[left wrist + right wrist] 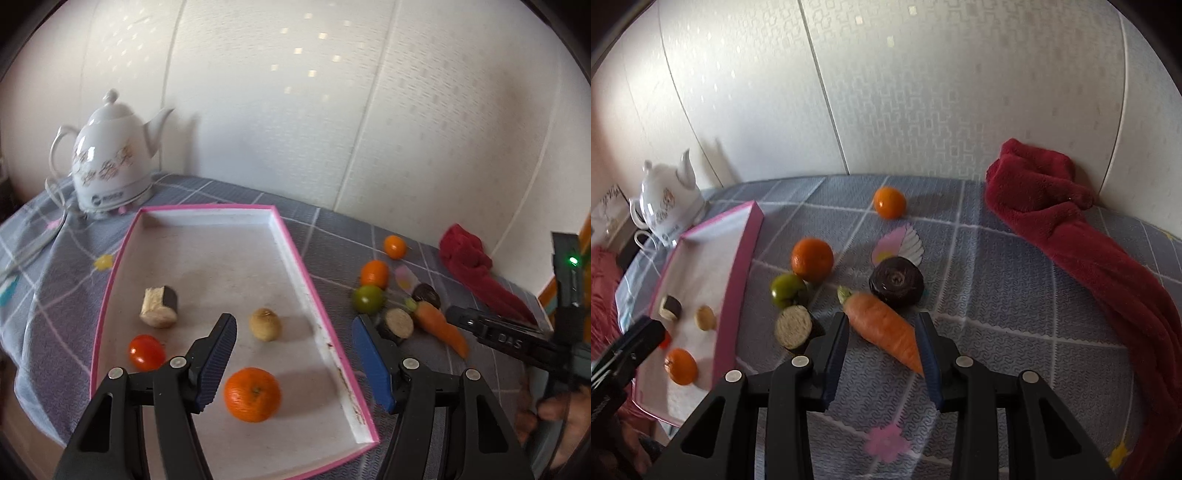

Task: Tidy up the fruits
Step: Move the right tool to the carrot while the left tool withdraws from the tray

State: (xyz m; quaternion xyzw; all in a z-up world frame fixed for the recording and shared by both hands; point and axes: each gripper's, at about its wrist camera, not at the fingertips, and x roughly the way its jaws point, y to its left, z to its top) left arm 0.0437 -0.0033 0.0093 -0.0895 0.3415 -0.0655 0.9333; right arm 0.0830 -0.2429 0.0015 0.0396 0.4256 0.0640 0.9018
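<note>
A pink-rimmed white tray [310, 291] holds an orange [252, 394], a red tomato [146, 352], a brown kiwi-like fruit [265, 324] and an eggplant piece [159, 307]. My left gripper [293, 326] is open and empty above the tray's right side. To the right of the tray on the cloth lie two oranges [812, 259] [889, 202], a green tomato [787, 290], a cut eggplant piece [795, 326], a dark eggplant end [897, 281] and a carrot [884, 326]. My right gripper [881, 321] is open, its fingers on either side of the carrot.
A white kettle [107, 166] with its cord stands behind the tray at the back left. A red towel [1071, 236] lies along the right side by the wall. The table carries a grey checked cloth [997, 350]. The wall is close behind.
</note>
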